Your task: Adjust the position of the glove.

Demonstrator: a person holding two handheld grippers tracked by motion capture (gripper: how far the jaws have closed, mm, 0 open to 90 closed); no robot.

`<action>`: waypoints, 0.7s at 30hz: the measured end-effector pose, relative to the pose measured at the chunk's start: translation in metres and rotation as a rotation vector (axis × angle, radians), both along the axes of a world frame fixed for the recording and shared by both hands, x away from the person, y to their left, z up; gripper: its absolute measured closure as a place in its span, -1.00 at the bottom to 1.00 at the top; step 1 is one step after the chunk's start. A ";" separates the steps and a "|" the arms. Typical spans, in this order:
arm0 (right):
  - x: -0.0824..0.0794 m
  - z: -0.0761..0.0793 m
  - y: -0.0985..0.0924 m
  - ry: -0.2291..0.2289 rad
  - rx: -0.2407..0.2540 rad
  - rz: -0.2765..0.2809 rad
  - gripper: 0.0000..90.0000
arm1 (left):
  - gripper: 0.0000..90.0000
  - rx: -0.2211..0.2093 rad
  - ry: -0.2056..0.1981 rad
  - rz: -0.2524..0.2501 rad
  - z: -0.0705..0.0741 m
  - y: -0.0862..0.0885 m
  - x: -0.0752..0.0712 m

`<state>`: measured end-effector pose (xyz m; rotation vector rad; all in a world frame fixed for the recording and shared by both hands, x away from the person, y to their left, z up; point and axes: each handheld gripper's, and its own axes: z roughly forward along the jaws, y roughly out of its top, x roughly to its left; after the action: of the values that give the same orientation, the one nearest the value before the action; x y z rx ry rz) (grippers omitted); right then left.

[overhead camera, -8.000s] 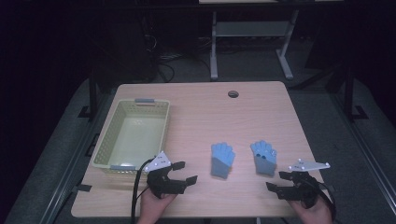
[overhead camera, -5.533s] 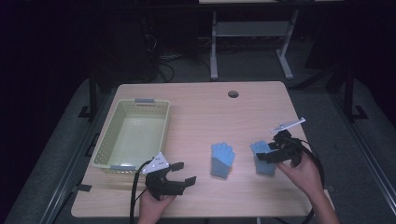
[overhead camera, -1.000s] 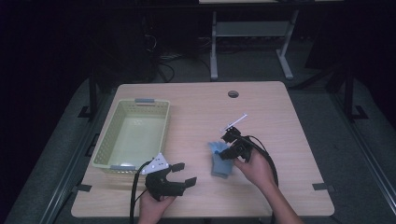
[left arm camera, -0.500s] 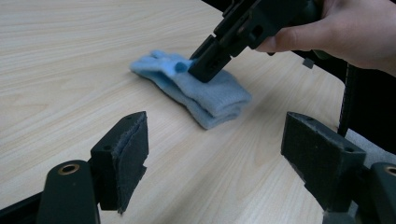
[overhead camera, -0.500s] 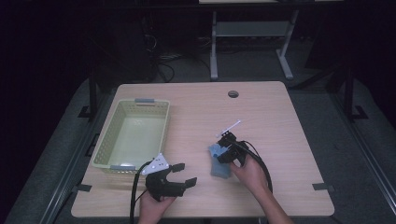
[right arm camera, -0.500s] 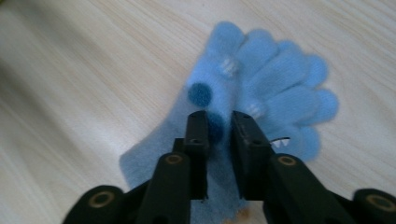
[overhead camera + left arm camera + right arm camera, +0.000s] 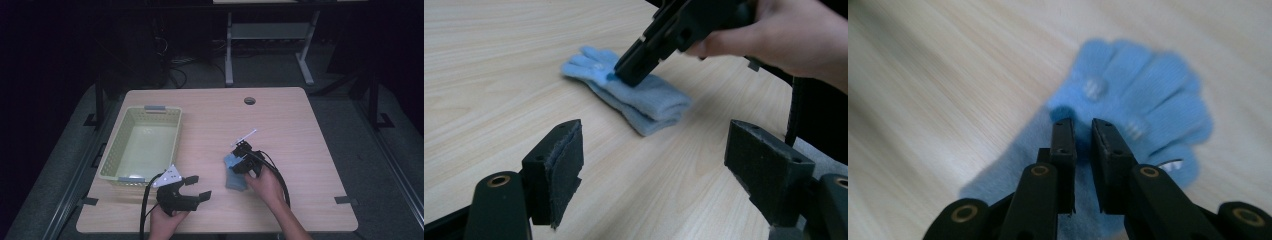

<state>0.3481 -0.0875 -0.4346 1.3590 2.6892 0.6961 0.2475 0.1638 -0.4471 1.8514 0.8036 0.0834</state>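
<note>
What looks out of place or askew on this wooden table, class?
Little stands out. The two light blue knitted gloves lie stacked on the table, outside the pale yellow plastic basket. The right gripper pinches the top one, bunching it slightly.

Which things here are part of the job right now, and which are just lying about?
In the job: blue gloves, right gripper tip on them.
Lying about: empty basket, left gripper, open and apart from the gloves.

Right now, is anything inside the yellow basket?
No: in the high view the yellow basket shows only its bare floor, and the blue gloves lie on the table to its right.
</note>
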 end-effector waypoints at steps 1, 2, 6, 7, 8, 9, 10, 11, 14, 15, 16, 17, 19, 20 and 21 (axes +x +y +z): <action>0.000 -0.001 -0.001 -0.001 0.011 0.001 0.76 | -0.48 -0.001 0.002 0.002 0.000 0.000 0.000; 0.001 -0.001 -0.002 -0.004 0.026 -0.008 0.72 | -0.48 -0.002 0.001 0.004 0.000 -0.001 0.000; -0.003 0.004 -0.007 -0.021 0.062 -0.006 0.60 | -0.47 0.002 0.004 0.005 0.000 -0.003 0.001; -0.004 0.006 -0.009 -0.024 0.071 -0.008 0.56 | -0.47 0.005 0.006 0.004 0.000 -0.003 0.002; -0.005 0.007 -0.011 -0.026 0.078 -0.009 0.52 | -0.47 0.005 0.010 0.009 0.000 -0.005 0.002; -0.006 0.009 -0.015 -0.026 0.099 -0.017 0.47 | -0.47 0.005 0.018 0.008 0.001 -0.006 0.003; -0.008 0.010 -0.019 -0.029 0.117 -0.022 0.41 | -0.46 0.004 0.026 0.006 0.001 -0.007 0.004; -0.009 0.011 -0.023 -0.030 0.140 -0.032 0.36 | -0.46 0.006 0.028 0.010 0.001 -0.008 0.005; -0.013 0.013 -0.037 -0.017 0.204 -0.052 0.18 | -0.46 -0.003 0.052 0.016 0.003 -0.012 0.009; -0.014 0.013 -0.041 -0.017 0.218 -0.057 0.15 | -0.46 -0.006 0.061 0.017 0.004 -0.015 0.010; -0.016 0.013 -0.046 -0.016 0.233 -0.067 0.12 | -0.45 -0.004 0.066 0.016 0.005 -0.018 0.012; -0.017 0.013 -0.050 -0.016 0.242 -0.073 0.09 | -0.45 -0.003 0.067 0.017 0.005 -0.021 0.014; -0.019 0.012 -0.057 -0.022 0.262 -0.084 0.04 | -0.45 -0.005 0.071 0.022 0.006 -0.027 0.018; -0.020 0.012 -0.060 -0.021 0.271 -0.092 0.03 | -0.45 -0.006 0.080 0.023 0.006 -0.031 0.020; -0.021 0.012 -0.062 -0.015 0.278 -0.100 0.02 | -0.45 -0.002 0.090 0.024 0.005 -0.035 0.023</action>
<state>0.3275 -0.1500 -0.4230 1.5251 2.5644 1.0966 0.2703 0.1291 -0.4416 1.8545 0.8880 0.0139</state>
